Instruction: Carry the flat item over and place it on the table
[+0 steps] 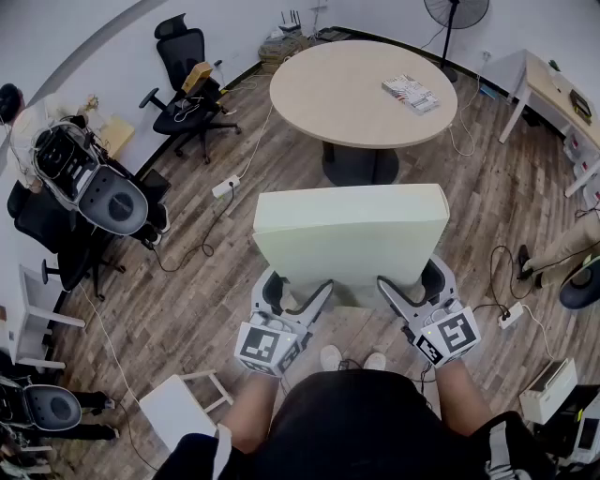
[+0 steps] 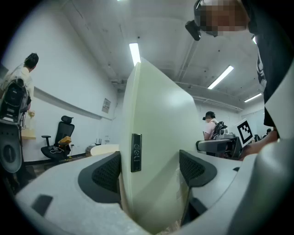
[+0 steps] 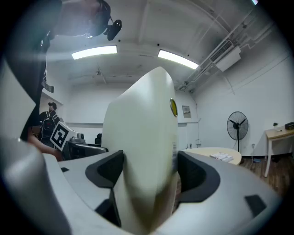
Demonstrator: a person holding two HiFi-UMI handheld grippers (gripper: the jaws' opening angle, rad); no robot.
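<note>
The flat item (image 1: 349,234) is a thick cream-coloured slab, held level in the air in front of me above the wooden floor. My left gripper (image 1: 298,292) clamps its near left edge and my right gripper (image 1: 411,286) its near right edge. In the left gripper view the flat item (image 2: 156,137) stands edge-on between the dark pads (image 2: 106,172), with a small black label on its side. The right gripper view shows the flat item (image 3: 142,137) filling the gap between that gripper's pads (image 3: 193,170). The round beige table (image 1: 361,94) lies just ahead.
A book (image 1: 410,93) lies on the table's far right. Black office chairs (image 1: 183,84) stand at the left, a fan (image 1: 457,11) and a white desk (image 1: 553,89) at the right. Cables and a power strip (image 1: 225,187) lie on the floor. A white stool (image 1: 178,408) is near my left leg.
</note>
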